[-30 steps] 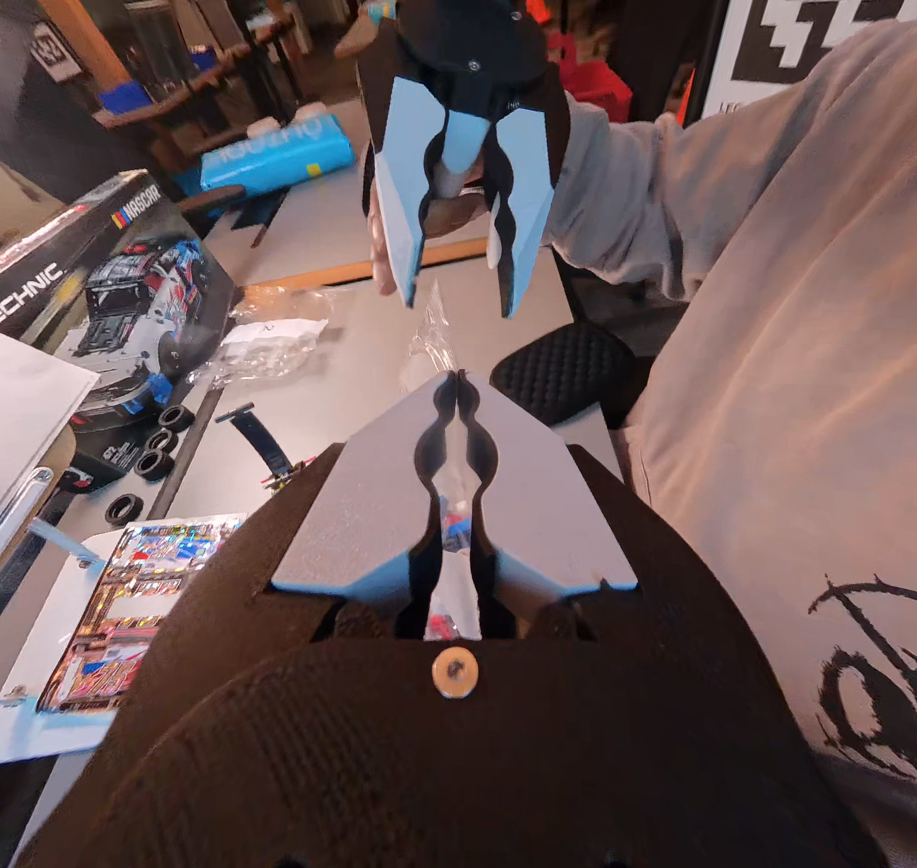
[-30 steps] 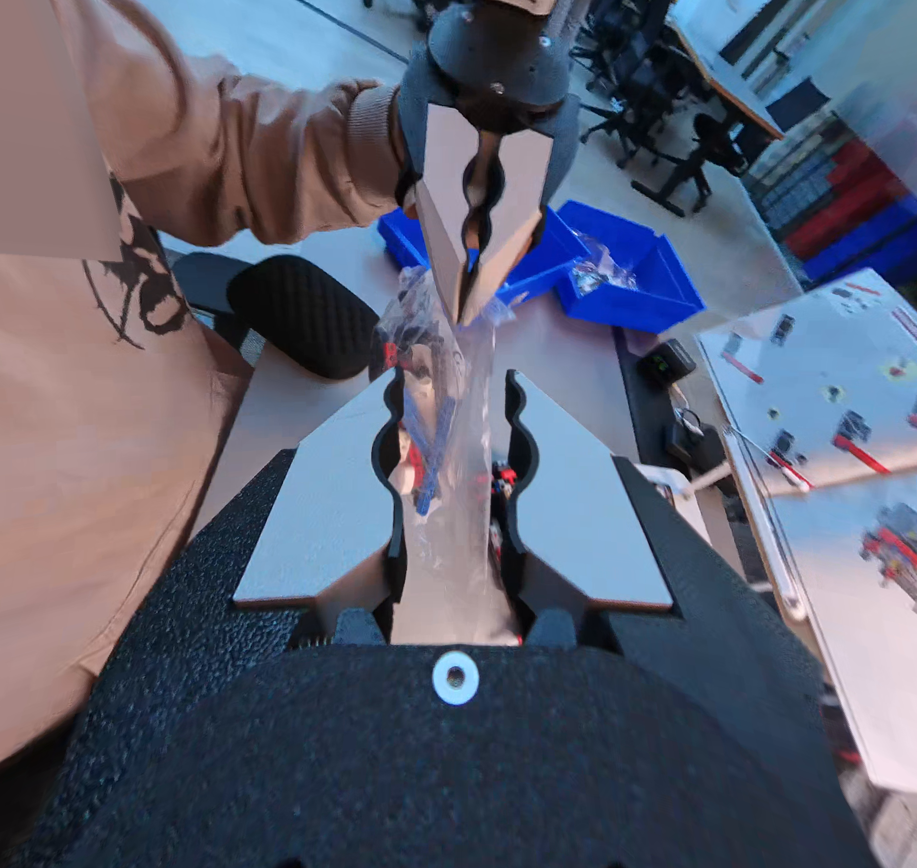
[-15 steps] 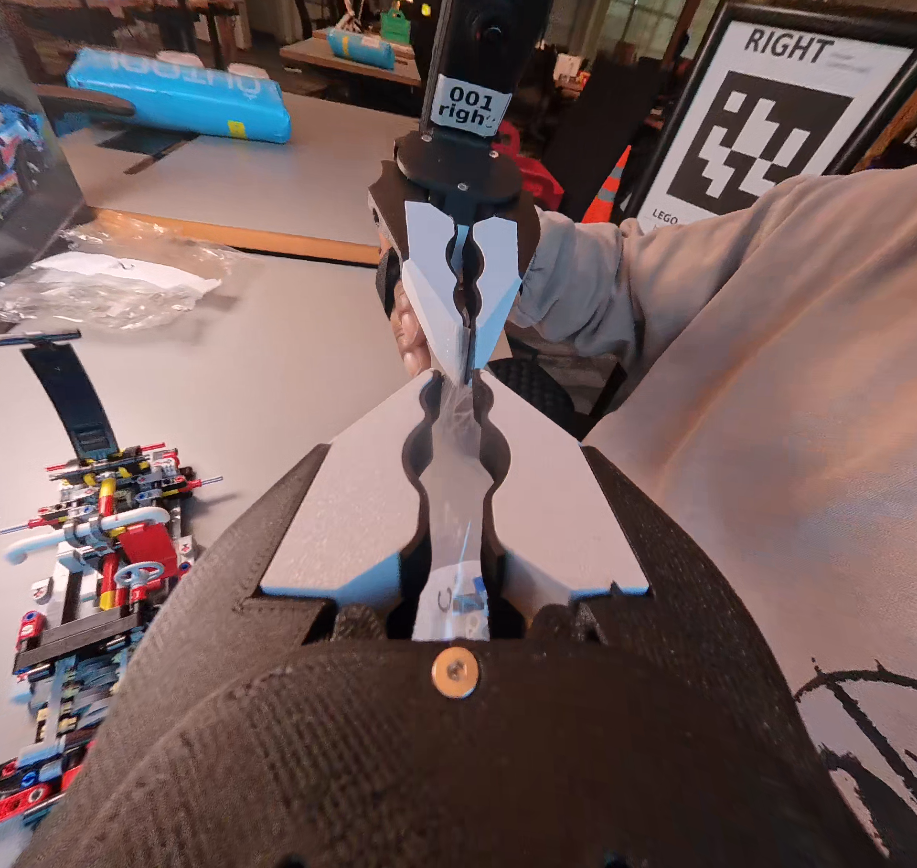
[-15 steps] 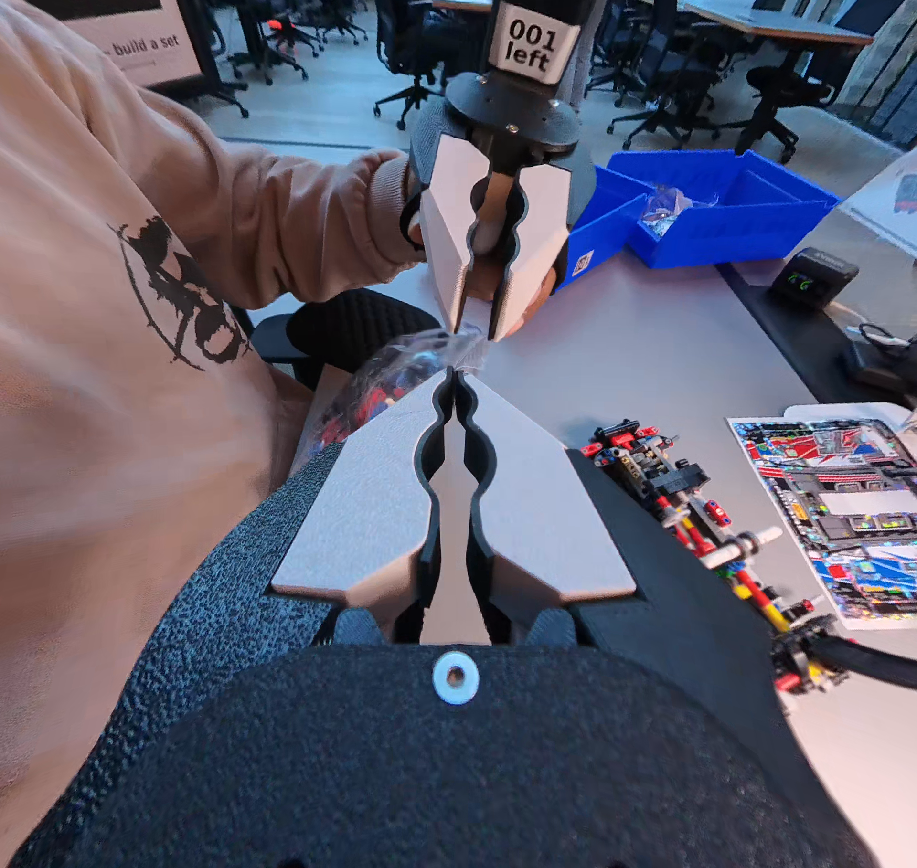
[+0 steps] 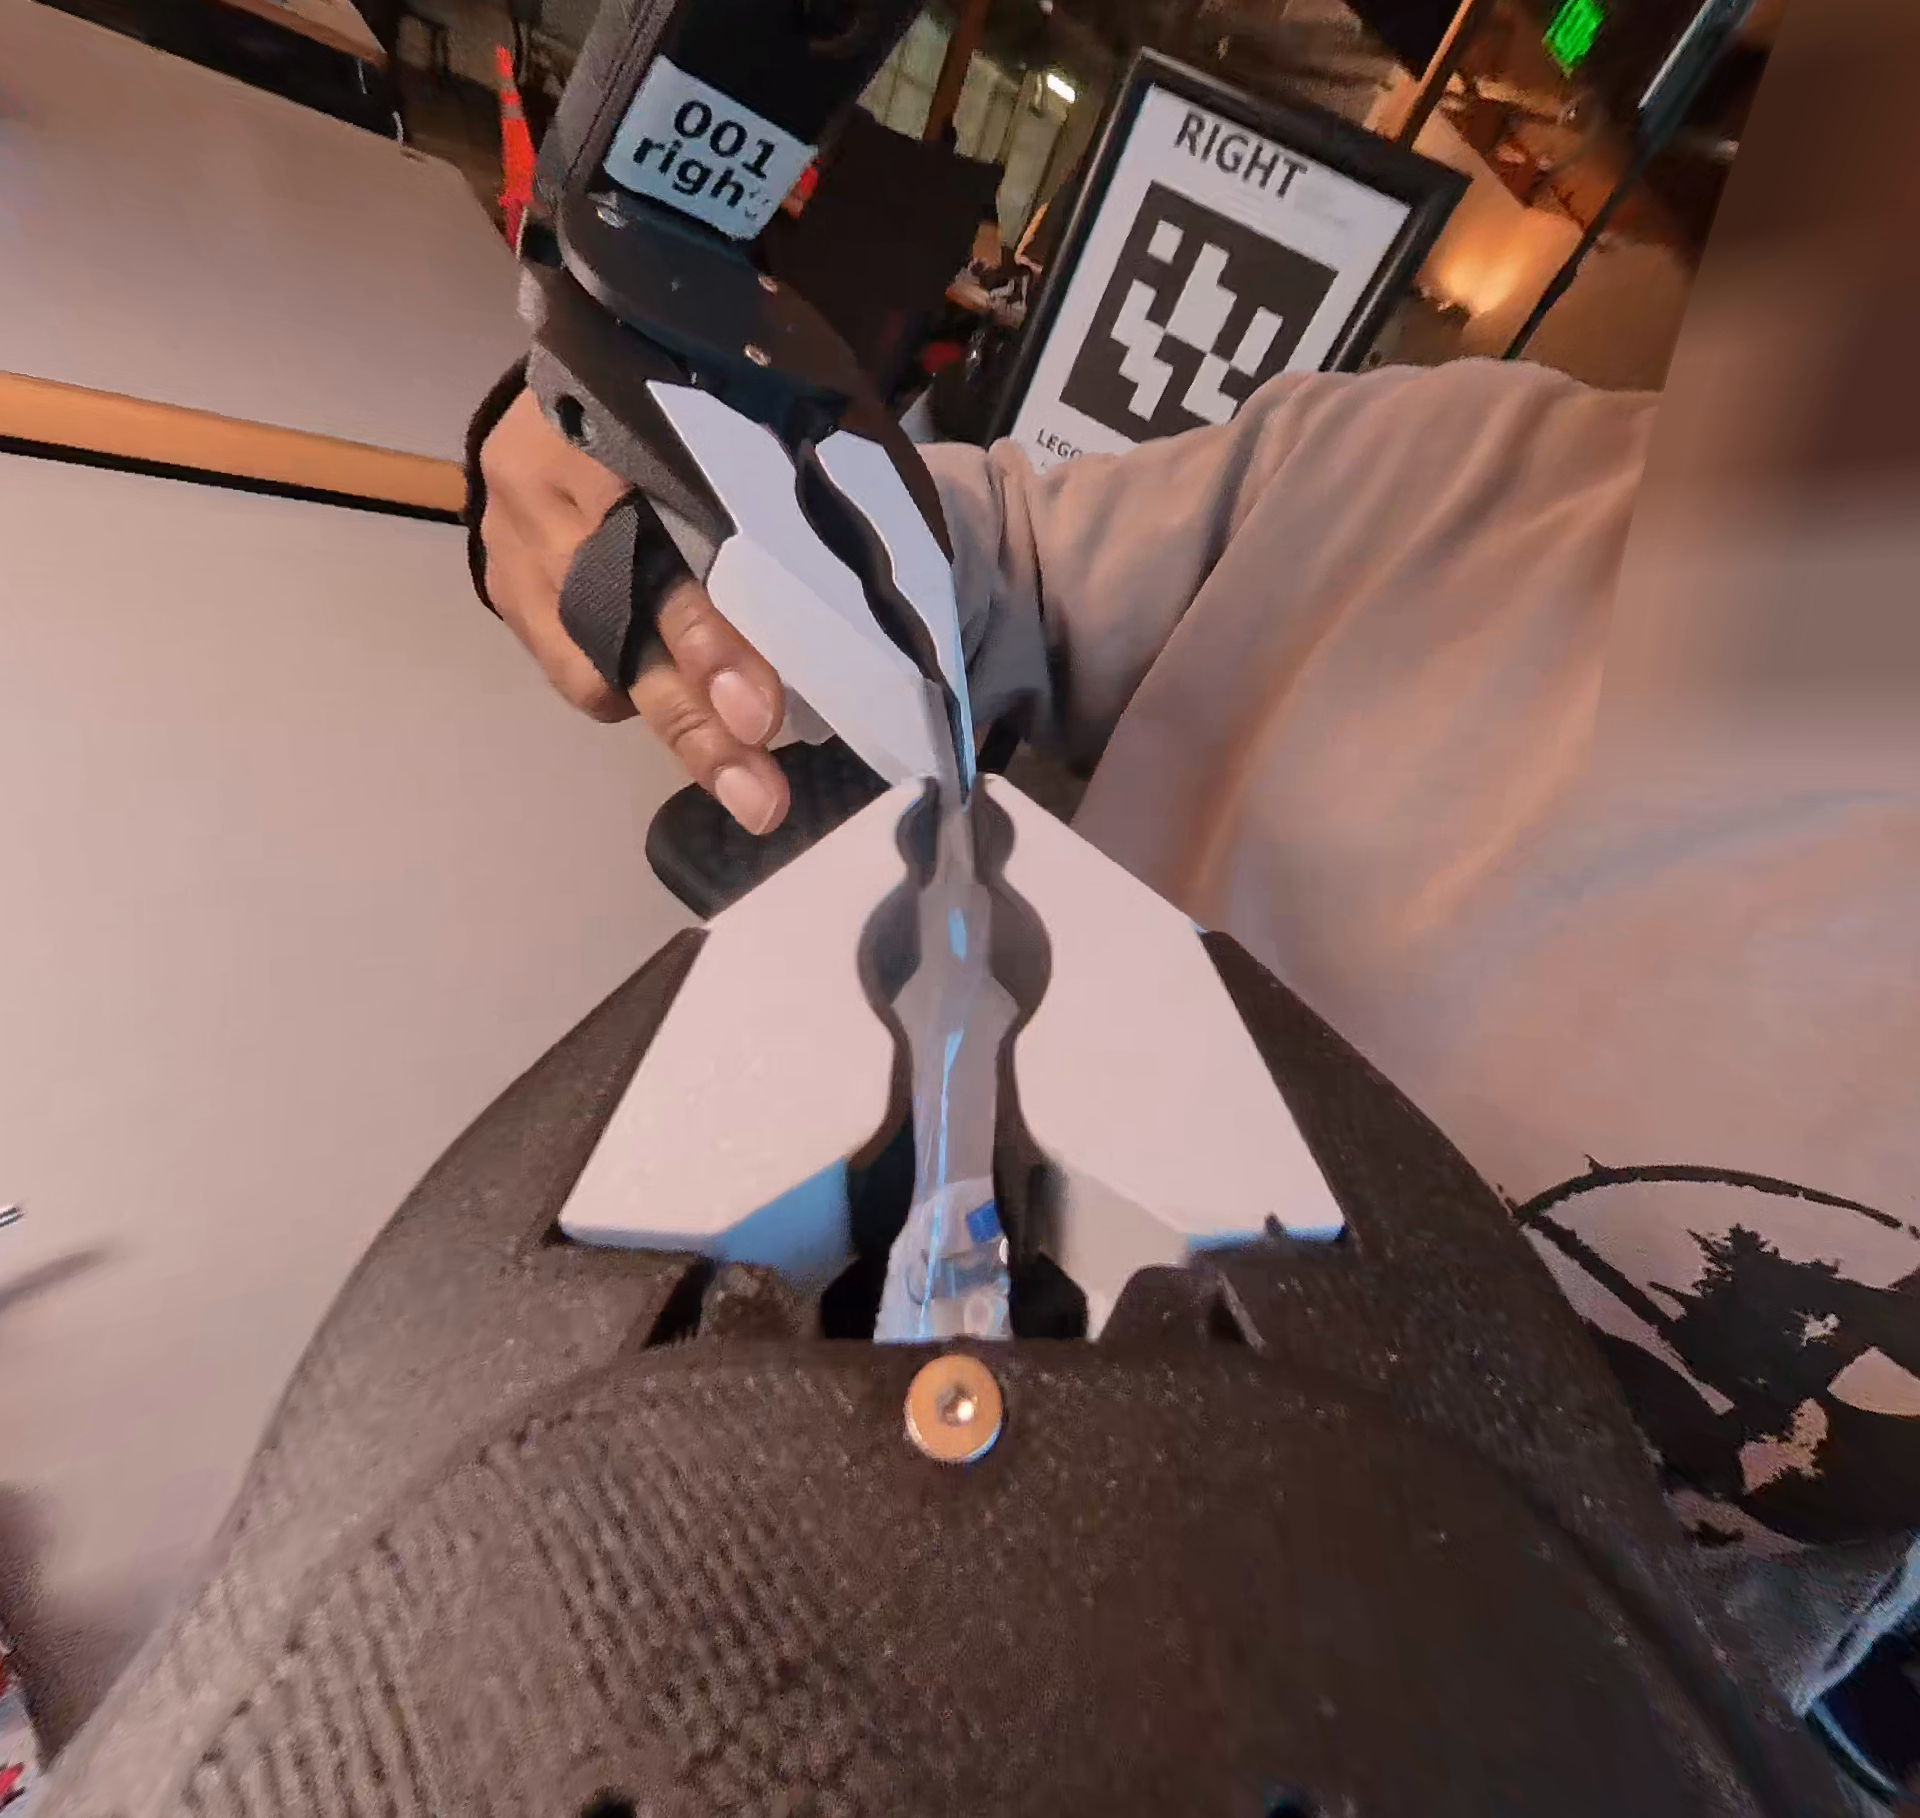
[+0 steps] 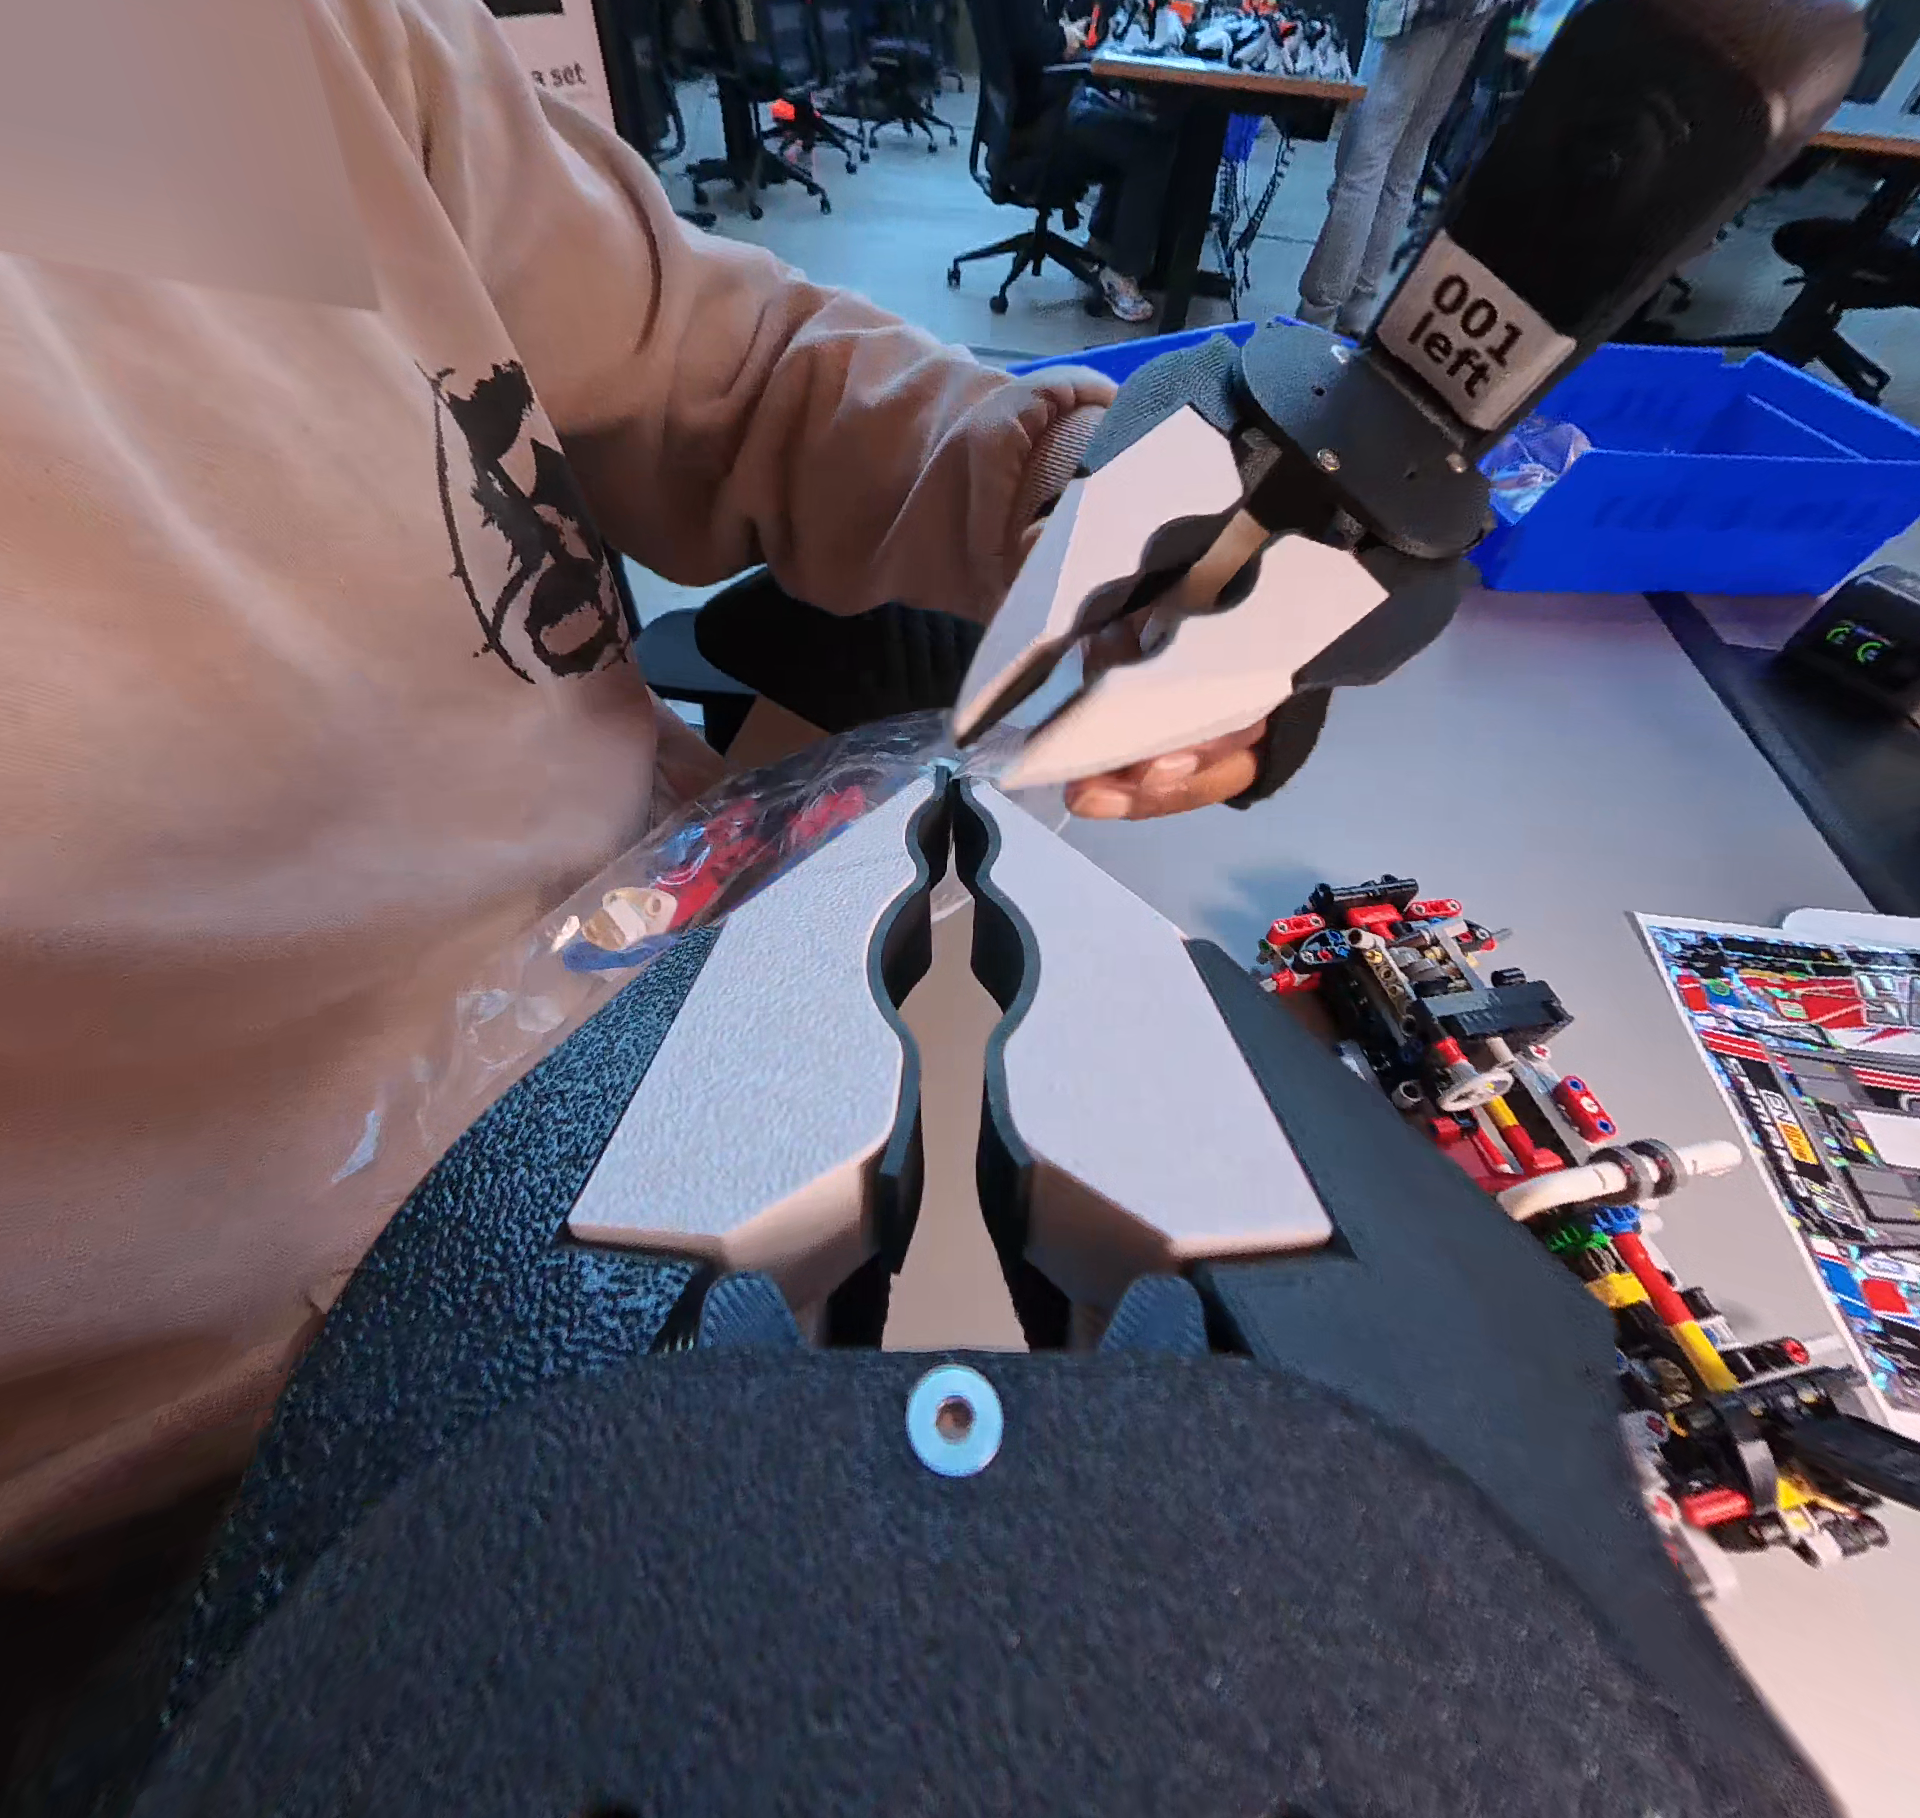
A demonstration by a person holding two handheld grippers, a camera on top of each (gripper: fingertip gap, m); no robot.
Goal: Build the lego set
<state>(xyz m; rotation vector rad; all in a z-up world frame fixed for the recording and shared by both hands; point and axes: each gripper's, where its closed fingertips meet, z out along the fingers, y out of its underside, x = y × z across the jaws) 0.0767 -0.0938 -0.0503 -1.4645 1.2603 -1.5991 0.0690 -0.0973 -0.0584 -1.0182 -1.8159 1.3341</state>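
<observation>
Left wrist view shows the left claw pinched on a clear plastic bag of Lego pieces, the film running back between its two grey fingers toward the camera. Directly beyond its tip, the right claw comes down at a slant and nips the same film, so the two tips are touching or all but touching. A hand in a black strap grips the right claw's handle, with a beige sleeve behind it.

Right wrist view has the right claw drawn narrow, tips together on the bag's edge. Left of that tip the bag sags against the person's beige sweatshirt, red, blue and white pieces showing through the film. The left claw meets the bag from the upper right of the tip.

Right of the right claw, on the grey desk, lies the partly built Lego car chassis. Beyond the chassis lies a sticker sheet. Blue bins stand farther back on the desk.
</observation>
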